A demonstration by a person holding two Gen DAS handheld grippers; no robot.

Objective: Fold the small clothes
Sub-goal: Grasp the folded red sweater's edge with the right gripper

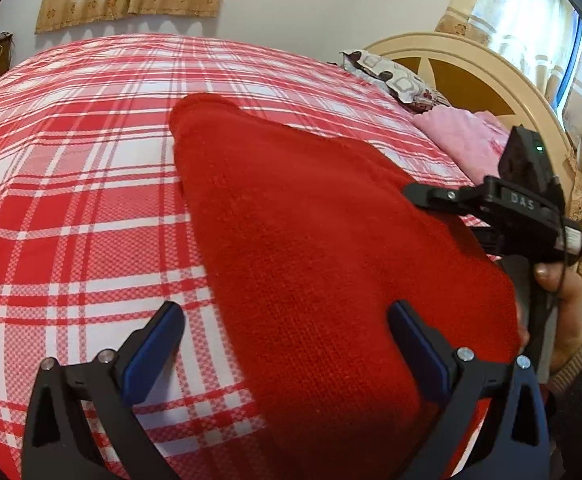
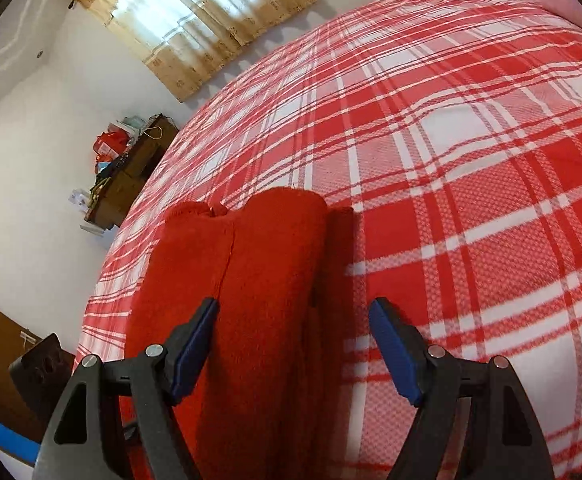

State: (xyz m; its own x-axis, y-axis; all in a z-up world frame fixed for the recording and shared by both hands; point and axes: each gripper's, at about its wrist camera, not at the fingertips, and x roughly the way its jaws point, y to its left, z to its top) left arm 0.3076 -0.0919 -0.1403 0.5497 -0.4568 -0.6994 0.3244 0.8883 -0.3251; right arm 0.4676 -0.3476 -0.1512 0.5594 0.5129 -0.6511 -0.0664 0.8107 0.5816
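Knitwear first: red sweater [image 1: 311, 240] lies folded lengthwise into a long strip on the plaid bed [image 1: 71, 200], running from 6 toward 12 o'clock. Left tool [image 1: 287, 344] hovers released over its near end, nothing pinched. Right tool [image 2: 293, 344], also released, straddles the strip's right edge, probably placed to take the end for a crosswise fold. Pink cloth [image 1: 459, 136] waits at 2 o'clock.
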